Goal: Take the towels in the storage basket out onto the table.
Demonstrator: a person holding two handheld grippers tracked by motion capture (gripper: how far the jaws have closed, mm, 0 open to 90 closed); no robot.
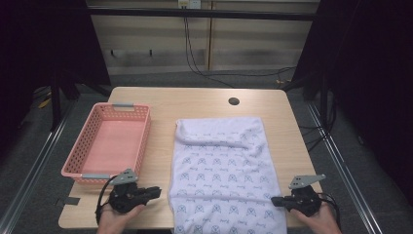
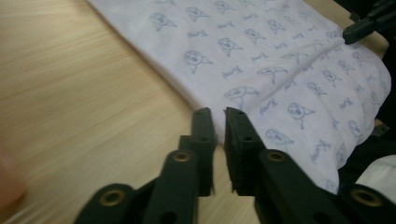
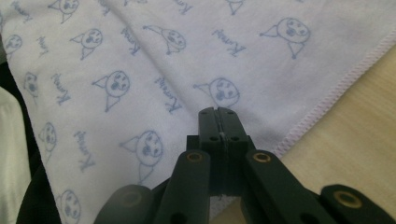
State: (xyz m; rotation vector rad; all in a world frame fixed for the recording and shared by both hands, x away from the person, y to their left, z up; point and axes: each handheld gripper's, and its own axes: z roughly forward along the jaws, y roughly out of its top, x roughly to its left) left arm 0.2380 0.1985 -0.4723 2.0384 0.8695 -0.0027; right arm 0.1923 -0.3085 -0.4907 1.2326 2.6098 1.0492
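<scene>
A white towel (image 1: 221,165) printed with small blue figures lies flat down the middle of the wooden table (image 1: 160,100), with a fold across its far end. My left gripper (image 1: 157,191) lies on the table just left of the towel's near left edge and points right. In the left gripper view (image 2: 218,112) its jaws stand a narrow gap apart with nothing between them, tips at the towel's (image 2: 280,60) hem. My right gripper (image 1: 274,200) points left at the near right edge. Its jaws (image 3: 218,110) are shut together over the towel (image 3: 140,56); no bunched cloth shows there.
An empty pink basket (image 1: 87,134) with grey handles stands on the left of the table. A round hole (image 1: 234,101) sits near the far edge. The towel's near end hangs over the front edge. The right gripper's jaws (image 2: 362,28) show beyond the towel in the left gripper view.
</scene>
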